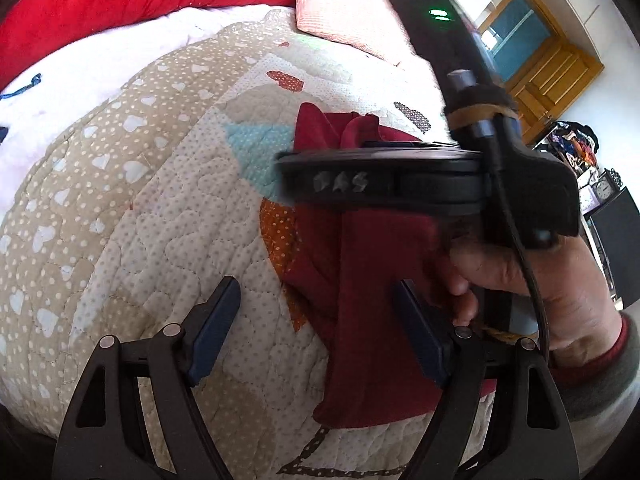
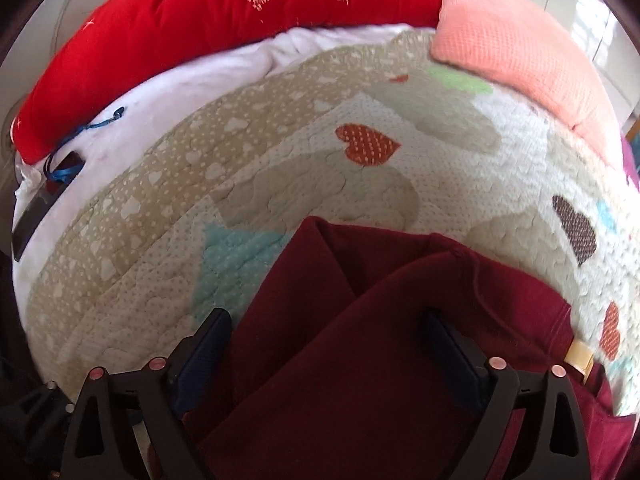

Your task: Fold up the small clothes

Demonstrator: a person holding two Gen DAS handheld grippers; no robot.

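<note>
Holding my left hand-held gripper (image 1: 316,320) above the bed, I am keeping its fingers spread wide, with nothing between the blue pads (image 1: 214,322). The dark red garment (image 1: 372,320) is lying on the quilt (image 1: 168,216) just under and beyond the right-hand finger, its near edge hanging down toward the bottom of the left wrist view. My right hand (image 1: 532,268) is wrapping around the handle of the right hand-held gripper (image 1: 380,184), which is crossing the left camera's view on the right side, blurred, over the garment.

From the right wrist view, my right hand-held gripper (image 2: 326,344) is also standing open, both fingers spread apart, and the dark red garment (image 2: 360,340) is filling the space between and below them. Whether the pads are touching the cloth I cannot tell. The garment is lying partly folded, one layer crossing diagonally over another, with a pale tag (image 2: 580,356) showing at its right edge.

The quilt (image 2: 280,168) with its heart patches is covering the bed. At the far side a red pillow (image 2: 200,28) is lying on the left and a pink pillow (image 2: 520,52) on the right, with a white sheet (image 2: 180,80) showing between quilt and red pillow.
</note>
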